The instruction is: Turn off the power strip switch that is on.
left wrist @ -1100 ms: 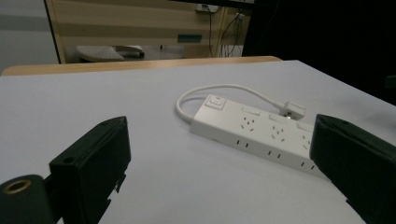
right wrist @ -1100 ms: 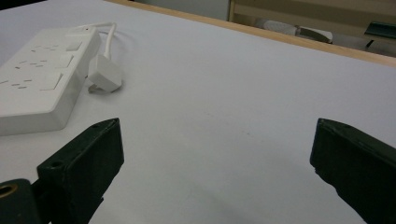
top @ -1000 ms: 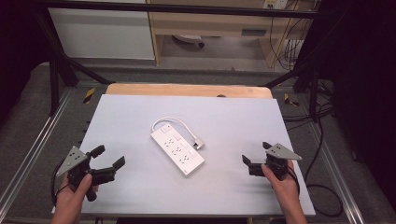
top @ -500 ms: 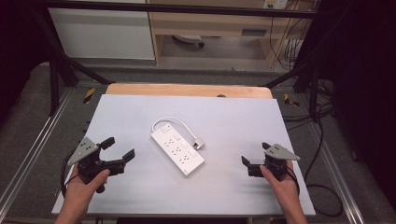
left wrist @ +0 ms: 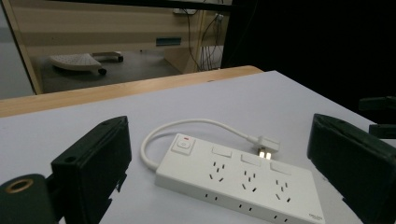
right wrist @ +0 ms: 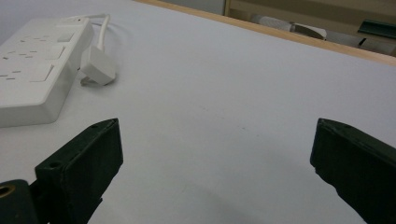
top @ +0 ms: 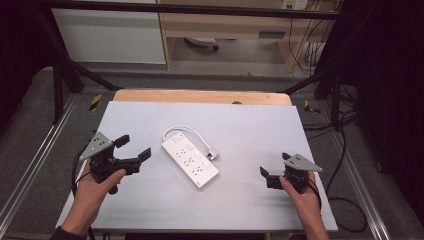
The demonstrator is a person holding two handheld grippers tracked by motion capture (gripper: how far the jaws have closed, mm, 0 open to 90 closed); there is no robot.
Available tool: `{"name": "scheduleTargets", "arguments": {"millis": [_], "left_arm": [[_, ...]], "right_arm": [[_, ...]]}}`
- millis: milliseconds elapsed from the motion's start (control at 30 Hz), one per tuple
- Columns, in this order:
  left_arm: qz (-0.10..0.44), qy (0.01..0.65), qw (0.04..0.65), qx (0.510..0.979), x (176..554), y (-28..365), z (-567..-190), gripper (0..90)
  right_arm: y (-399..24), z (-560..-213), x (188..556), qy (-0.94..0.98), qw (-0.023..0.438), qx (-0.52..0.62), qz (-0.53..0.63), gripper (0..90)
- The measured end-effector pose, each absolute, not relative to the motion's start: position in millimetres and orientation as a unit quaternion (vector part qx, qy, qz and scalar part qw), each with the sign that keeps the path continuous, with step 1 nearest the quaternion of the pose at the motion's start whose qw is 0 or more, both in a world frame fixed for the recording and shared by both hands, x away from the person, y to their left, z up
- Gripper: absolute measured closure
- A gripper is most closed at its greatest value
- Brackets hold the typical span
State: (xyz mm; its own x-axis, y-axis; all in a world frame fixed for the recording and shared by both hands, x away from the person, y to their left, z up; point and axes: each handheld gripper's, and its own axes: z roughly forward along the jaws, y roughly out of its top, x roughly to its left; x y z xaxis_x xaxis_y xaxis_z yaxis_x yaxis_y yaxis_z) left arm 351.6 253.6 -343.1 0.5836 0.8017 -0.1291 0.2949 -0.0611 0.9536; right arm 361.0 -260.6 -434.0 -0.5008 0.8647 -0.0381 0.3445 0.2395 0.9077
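Nearest the person, the left gripper [top: 132,150] is held low over the table [top: 250,125] with its jaws spread wide apart and nothing between them, aimed at the power strip [top: 190,162], presumably so that the strip can be taken by its near end. The right gripper [top: 267,177] is kept near the table's right edge, well apart from the strip, its jaws likewise parted and empty (a waiting posture, it would seem). At the middle of the table the power strip is laid flat and aslant, sockets upward. Its short white cable [left wrist: 187,125] is looped round from the switch end, so that the plug [left wrist: 265,144] is left lying just beside the strip's far edge.
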Motion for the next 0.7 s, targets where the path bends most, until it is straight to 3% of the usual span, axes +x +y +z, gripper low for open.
{"name": "scheduleTargets", "arguments": {"millis": [700], "left_arm": [[0.214, 0.365, 0.543, 0.725, 390, 204, -340, 6.5]], "right_arm": [[-260, -434, 361, 0.733, 0.283, 0.412, 0.461, 2.8]]}}
